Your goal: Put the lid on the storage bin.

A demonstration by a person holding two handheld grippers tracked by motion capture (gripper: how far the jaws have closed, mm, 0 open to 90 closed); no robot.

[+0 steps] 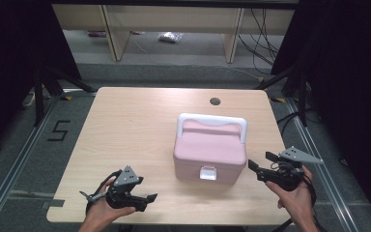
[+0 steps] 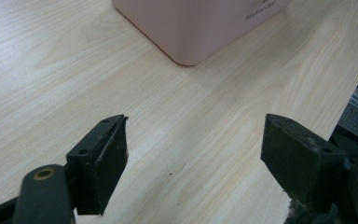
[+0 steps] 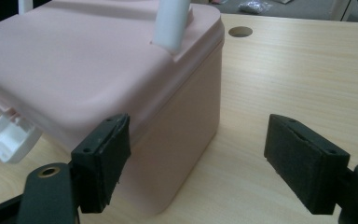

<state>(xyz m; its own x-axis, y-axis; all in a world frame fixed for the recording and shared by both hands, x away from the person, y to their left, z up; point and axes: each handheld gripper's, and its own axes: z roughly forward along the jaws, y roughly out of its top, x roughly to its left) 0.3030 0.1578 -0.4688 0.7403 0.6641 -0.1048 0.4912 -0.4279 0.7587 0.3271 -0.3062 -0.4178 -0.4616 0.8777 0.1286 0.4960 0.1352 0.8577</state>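
- Two grippers flank the pink box (image 1: pixel 209 153) on the table (image 1: pixel 125 125): left gripper (image 1: pixel 147 199) and right gripper (image 1: pixel 260 162), both open and apart from it.
- Left gripper view: jaws spread, nothing between them; box corner ahead.
- Right gripper view: jaws gape beside the box, its white latch (image 3: pixel 7 139) flipped outward.

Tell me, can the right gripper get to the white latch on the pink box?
Probably yes. The right gripper is open beside the pink box, and the white latch on the front hangs open with only bare table around it.
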